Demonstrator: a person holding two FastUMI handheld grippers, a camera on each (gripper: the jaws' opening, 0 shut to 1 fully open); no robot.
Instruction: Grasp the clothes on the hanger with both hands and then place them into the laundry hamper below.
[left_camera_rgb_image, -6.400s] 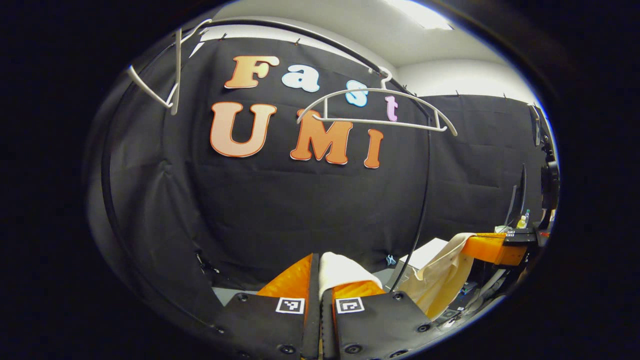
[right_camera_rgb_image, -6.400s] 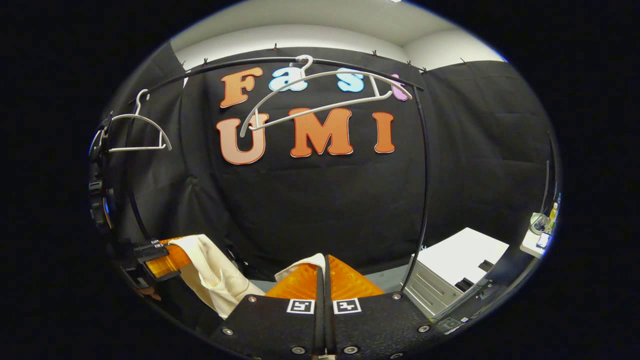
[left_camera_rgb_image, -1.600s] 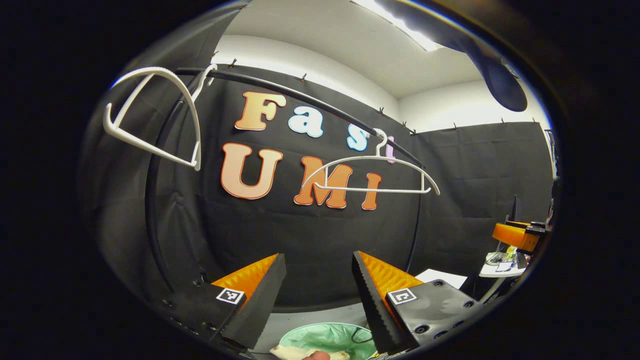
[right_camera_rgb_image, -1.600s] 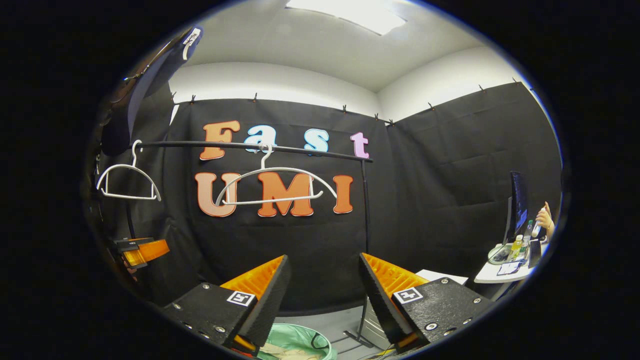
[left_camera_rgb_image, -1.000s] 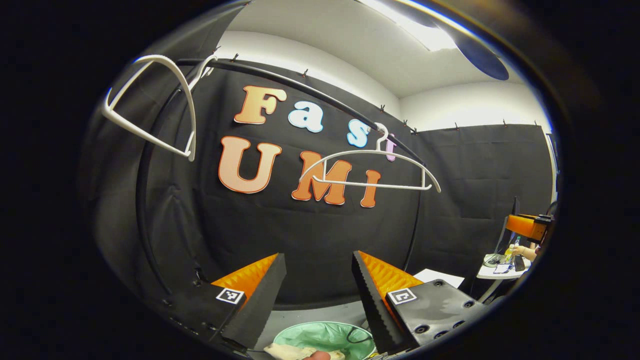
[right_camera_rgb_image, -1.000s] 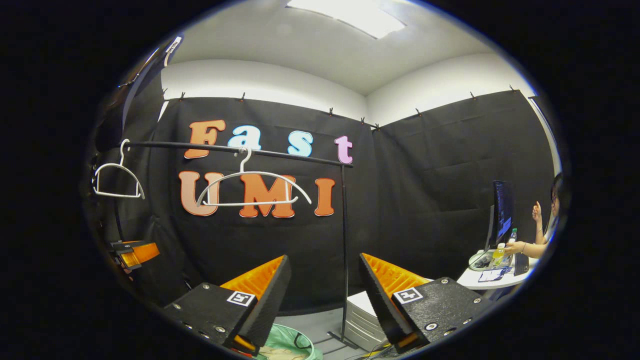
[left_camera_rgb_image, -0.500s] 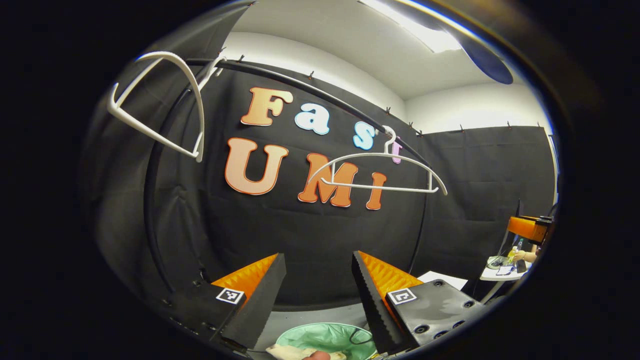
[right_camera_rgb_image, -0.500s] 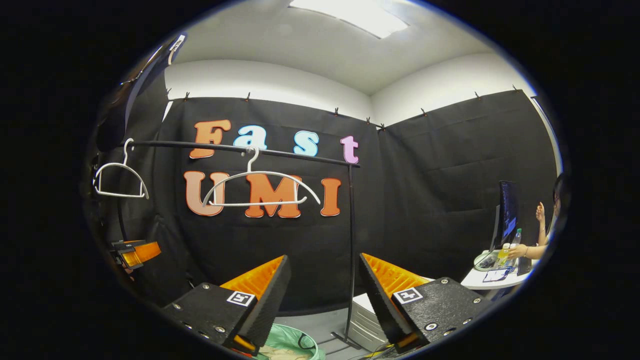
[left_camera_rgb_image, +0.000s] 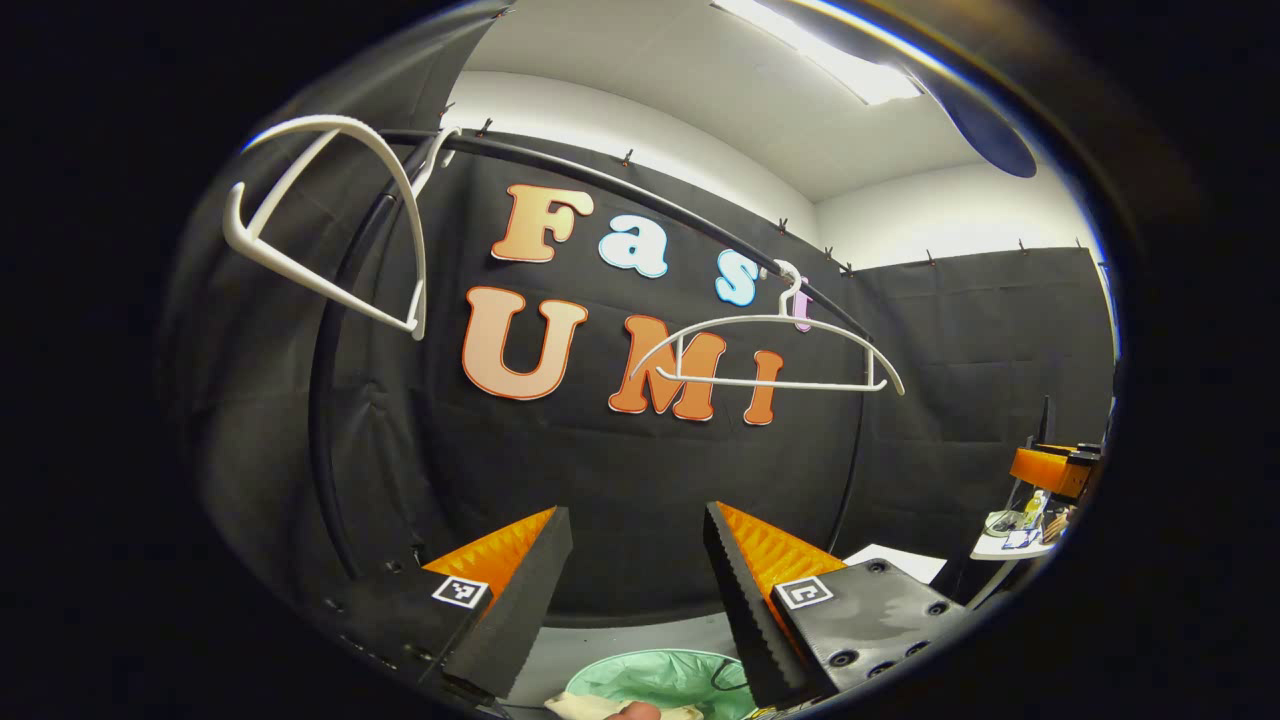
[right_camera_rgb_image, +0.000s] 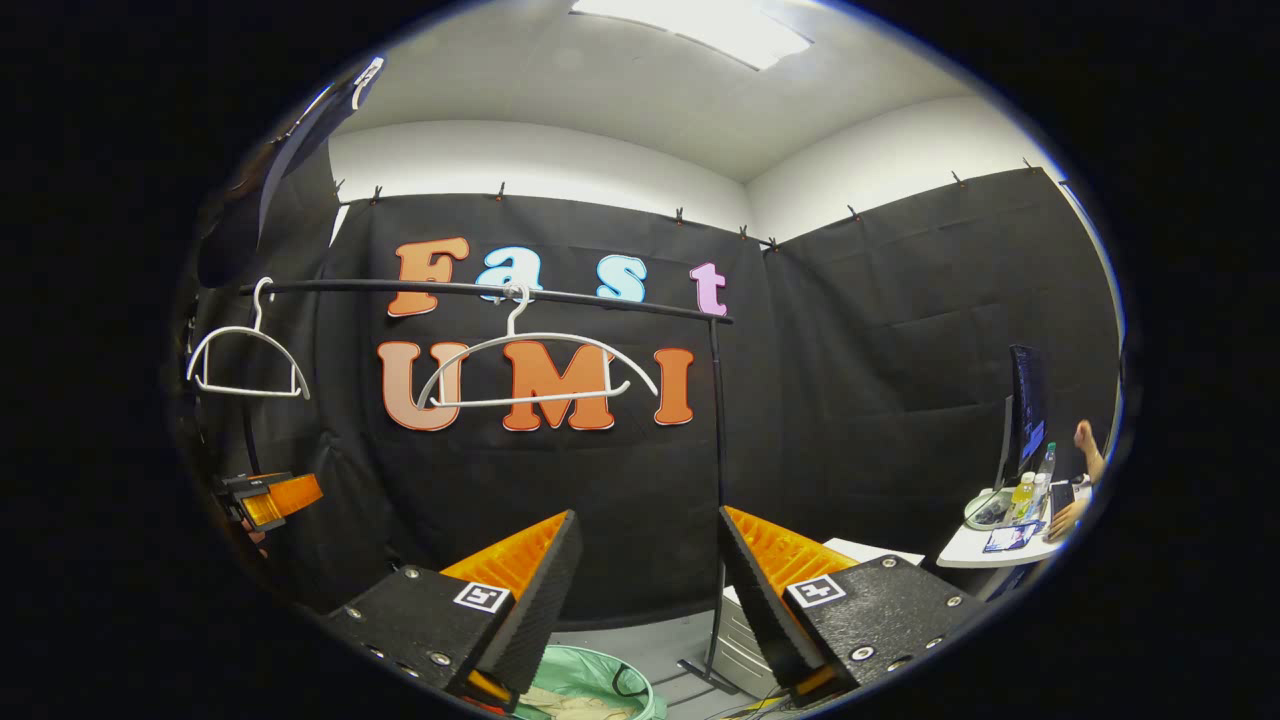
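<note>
Left tongs (left_camera_rgb_image: 635, 600) and right tongs (right_camera_rgb_image: 645, 600) agape above hamper (right_camera_rgb_image: 600, 672).

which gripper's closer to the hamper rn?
Left, likely. The hamper sits between the open left gripper's fingers, directly below. In the right gripper view the hamper lies under the right gripper's left finger, off-centre.

Cream clothes (right_camera_rgb_image: 565, 703) lie crumpled inside pale green laundry hamper (right_camera_rgb_image: 590, 670); white hanger (right_camera_rgb_image: 535, 365) bare on rail.
</note>
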